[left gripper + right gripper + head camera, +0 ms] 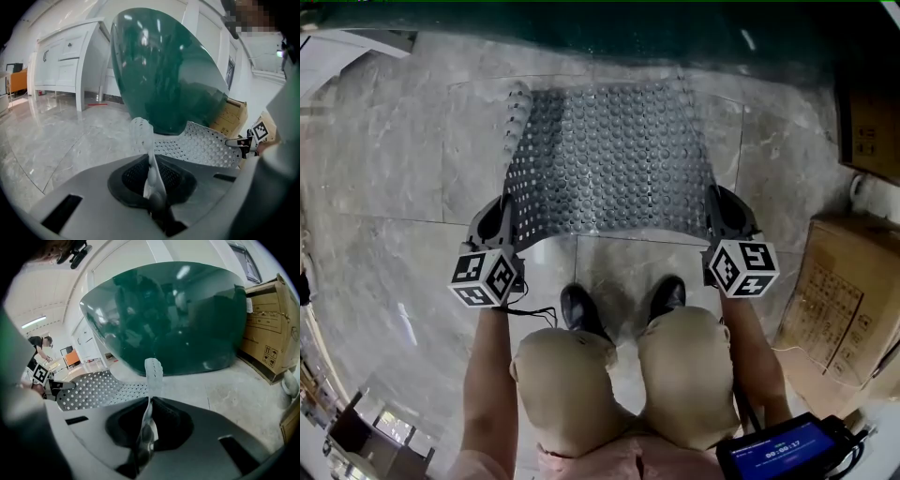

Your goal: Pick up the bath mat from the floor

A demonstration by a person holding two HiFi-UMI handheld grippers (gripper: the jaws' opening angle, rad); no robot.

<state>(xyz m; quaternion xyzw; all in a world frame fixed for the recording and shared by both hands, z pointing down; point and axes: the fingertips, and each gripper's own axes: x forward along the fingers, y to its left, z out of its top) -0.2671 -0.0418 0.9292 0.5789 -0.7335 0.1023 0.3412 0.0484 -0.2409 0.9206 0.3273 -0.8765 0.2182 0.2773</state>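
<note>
Bath mat = see-thru grey rubber sheet w/ holes and bumps, strung btwn the two grippers just ahead of the person's shoes. Left gripper has the near left corner, right gripper the near right one. Both sets of fingers are pinched tight on the mat's edge w/ the rubber squashed btwn the pads, plain in both gripper views. Near edge is up off the grey marble floor and runs level left to right. The sheet stretches away from the person toward the dark green glossy tub, far end low by its base. Far left corner curls up. Can't tell which side is longer, too foreshortened. Brown cardboard boxes sit off to the right.
</note>
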